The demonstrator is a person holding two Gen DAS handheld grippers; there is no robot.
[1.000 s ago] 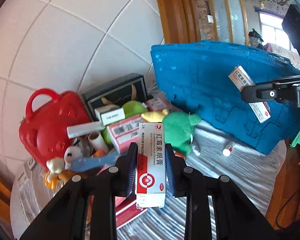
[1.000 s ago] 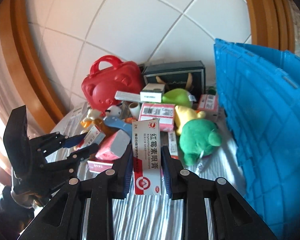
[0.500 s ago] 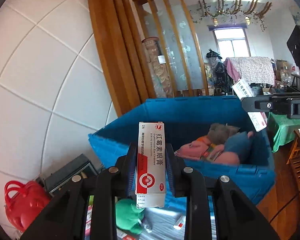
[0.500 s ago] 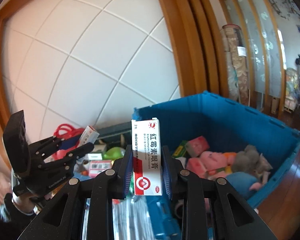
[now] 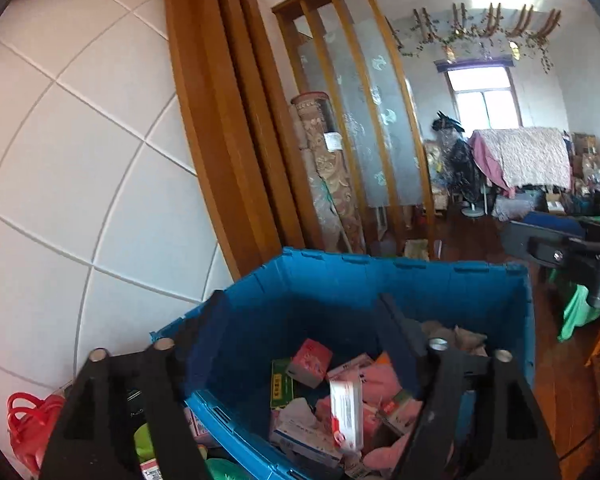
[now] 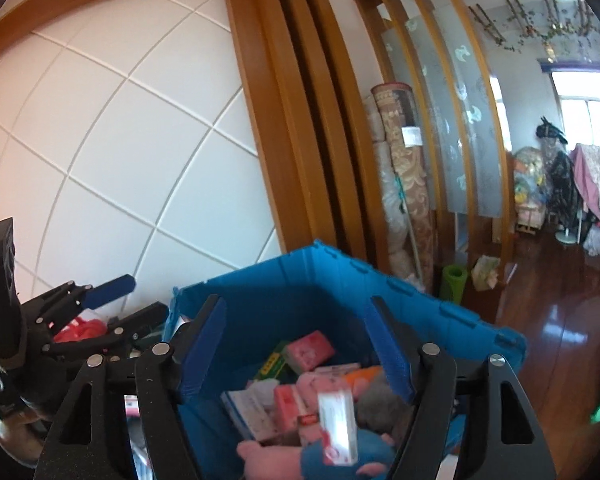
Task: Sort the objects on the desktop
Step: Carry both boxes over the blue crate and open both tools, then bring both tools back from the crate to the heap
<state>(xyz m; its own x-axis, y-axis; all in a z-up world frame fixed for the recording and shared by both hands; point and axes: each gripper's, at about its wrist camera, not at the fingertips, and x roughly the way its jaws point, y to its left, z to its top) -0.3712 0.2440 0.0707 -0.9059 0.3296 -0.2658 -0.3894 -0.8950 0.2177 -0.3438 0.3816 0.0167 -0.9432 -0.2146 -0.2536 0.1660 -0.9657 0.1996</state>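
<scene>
Blue crate (image 5: 340, 280) under both opening hand-held grippers, left (image 5: 300, 320) and right (image 6: 296, 320), each with a loose medicine box (image 5: 346, 412) between its jaws

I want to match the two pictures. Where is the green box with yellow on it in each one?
Left wrist view: green box lies left of centre inside the blue crate.
Right wrist view: green box lies near the centre, beside a pink box.
Shared landmark: the blue crate.
</scene>
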